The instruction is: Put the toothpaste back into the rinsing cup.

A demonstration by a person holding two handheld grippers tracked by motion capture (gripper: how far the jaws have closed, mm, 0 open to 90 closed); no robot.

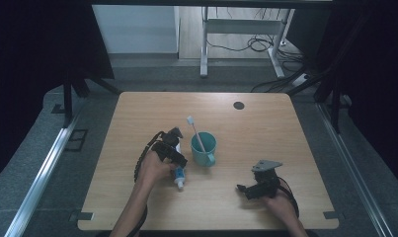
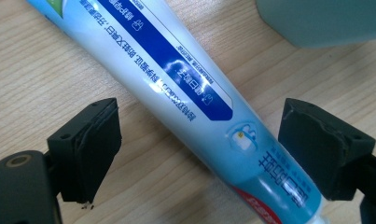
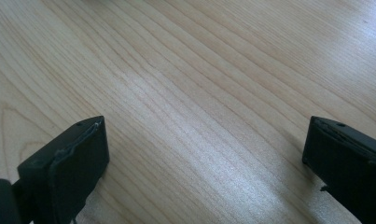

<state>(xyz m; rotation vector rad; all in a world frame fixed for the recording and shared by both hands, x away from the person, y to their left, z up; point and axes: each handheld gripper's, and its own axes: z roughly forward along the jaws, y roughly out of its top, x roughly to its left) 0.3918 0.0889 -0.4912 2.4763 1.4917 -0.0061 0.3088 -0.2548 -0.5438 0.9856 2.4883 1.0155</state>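
A toothpaste tube [image 2: 176,88] lies flat on the wooden table [image 1: 265,133], just left of the teal cup [image 1: 203,149] that serves as our landmark. In the left gripper view we see the tube run diagonally across the grain, its blue label with white print facing up and a red band near the lower end. A corner of the cup shows at the top right of that view, close to the tube but not touching it where we can see.

The left gripper [image 2: 199,149] hangs over the tube, its 2 black jaws standing wide, 1 on each side. The left pad sits clear of the tube; the right pad is very near its edge, and we cannot tell whether they touch. Nothing is clamped. From the high view, the hand [image 1: 154,170] holding this gripper is just left of the cup.

A white toothbrush [image 1: 196,133] stands in the cup, leaning back and left, head up.

The right gripper [image 1: 243,188] rests well to the right of the cup and nearer the person. Its jaws are spread wide over bare wood, holding nothing. A dark round spot [image 1: 239,105] marks the table far behind the cup.
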